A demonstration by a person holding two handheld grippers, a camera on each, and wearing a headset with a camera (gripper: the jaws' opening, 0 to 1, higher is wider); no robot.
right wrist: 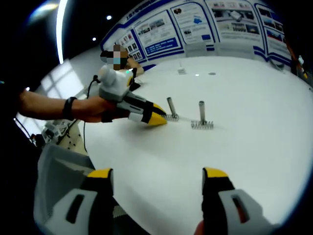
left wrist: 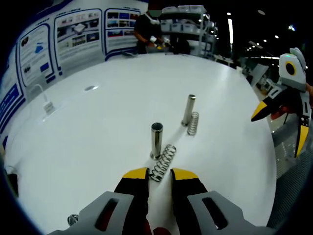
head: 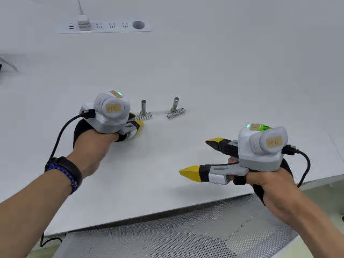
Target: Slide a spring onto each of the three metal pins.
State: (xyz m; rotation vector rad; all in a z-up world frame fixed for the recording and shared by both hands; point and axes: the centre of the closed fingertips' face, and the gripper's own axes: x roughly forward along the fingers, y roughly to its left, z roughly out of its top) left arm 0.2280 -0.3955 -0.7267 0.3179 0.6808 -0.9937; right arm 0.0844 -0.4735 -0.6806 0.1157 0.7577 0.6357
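Note:
Two metal pins stand upright on the white table (head: pixel 226 70): a left pin (head: pixel 143 106) (left wrist: pixel 156 140) (right wrist: pixel 171 107) and a right pin (head: pixel 175 103) (left wrist: pixel 189 109) (right wrist: pixel 201 111). A spring lies flat at the foot of each: the left spring (head: pixel 143 116) (left wrist: pixel 164 162) and the right spring (head: pixel 176 113) (left wrist: pixel 193 122) (right wrist: pixel 202 125). My left gripper (head: pixel 134 126) (left wrist: pixel 160 175) (right wrist: pixel 157 120) rests low on the table, its yellow tips nearly together with the left spring's near end between them. My right gripper (head: pixel 203 157) (right wrist: pixel 155 177) hovers open and holds nothing, near the front edge.
A white power strip (head: pixel 105 25) with a plug lies at the table's far side. A grey mesh surface (head: pixel 188 234) sits below the front edge. A small metal piece (left wrist: pixel 73 219) shows beside my left gripper. A person (left wrist: pixel 149 27) works far across the room.

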